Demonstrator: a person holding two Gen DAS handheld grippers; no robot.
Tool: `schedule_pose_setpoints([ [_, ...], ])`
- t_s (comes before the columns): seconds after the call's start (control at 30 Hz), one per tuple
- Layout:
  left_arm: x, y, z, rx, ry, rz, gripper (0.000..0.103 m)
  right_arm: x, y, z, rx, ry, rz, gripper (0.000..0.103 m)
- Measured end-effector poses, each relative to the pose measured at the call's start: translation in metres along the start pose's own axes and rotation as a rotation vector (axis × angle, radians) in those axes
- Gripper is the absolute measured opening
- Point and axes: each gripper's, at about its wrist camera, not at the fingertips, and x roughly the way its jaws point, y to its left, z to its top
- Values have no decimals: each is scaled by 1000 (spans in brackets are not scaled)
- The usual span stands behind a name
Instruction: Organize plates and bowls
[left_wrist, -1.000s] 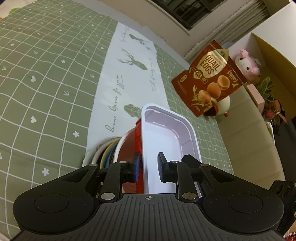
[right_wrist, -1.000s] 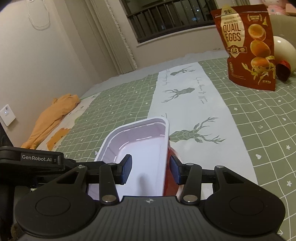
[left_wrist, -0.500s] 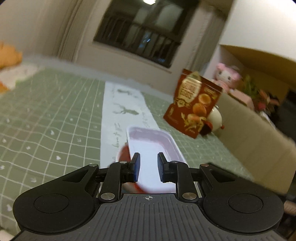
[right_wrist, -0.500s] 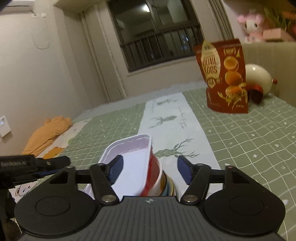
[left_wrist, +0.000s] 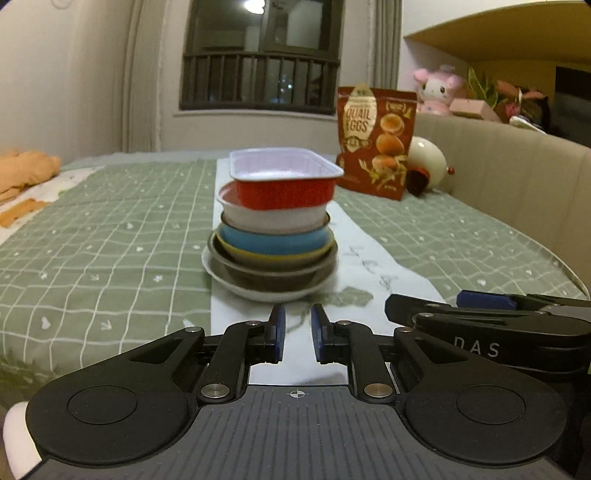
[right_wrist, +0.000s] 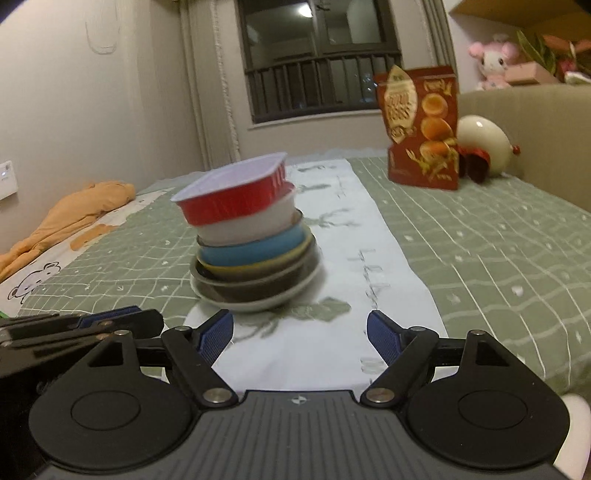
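**Desk:** What is hard to make out here?

**Photographer:** The stack of dishes (left_wrist: 271, 236) is soft with blur in both wrist views. The insides of the lower bowls are hidden by whatever sits in them. The right gripper (right_wrist: 301, 334) shows in the left view only as a dark edge at the frame's right. An orange cloth (right_wrist: 66, 218) at the left is cut off by the frame.

**Desk:** And the containers?

**Photographer:** A white plate (left_wrist: 258, 291) lies on the pale deer-print runner (right_wrist: 347, 280) of a green checked cloth (left_wrist: 92, 243). Nested in it, going up: a dark bowl (left_wrist: 273, 273), a yellow one (left_wrist: 236, 251) showing only its rim, a blue bowl (left_wrist: 273, 240), a white bowl (left_wrist: 269, 218), and on top a red rectangular tray (left_wrist: 286, 184), white inside, tilted. The tray looks empty, though its floor is only partly seen.

**Desk:** The grippers?

**Photographer:** Both sit near the stack, touching nothing. The left gripper (left_wrist: 297, 334) has its fingers drawn close, with only a narrow gap and nothing between them. The right gripper's fingers are spreading wide, empty.

**Desk:** Background?

**Photographer:** A quail-egg bag (left_wrist: 375, 142) stands behind, beside a cream ornament (left_wrist: 428, 158).
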Motion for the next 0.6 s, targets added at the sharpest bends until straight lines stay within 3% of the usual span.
schedule_pose_setpoints([
  [0.6, -9, 6, -5, -44, 24, 17, 18, -12, 12, -8, -51, 8, 17, 80],
])
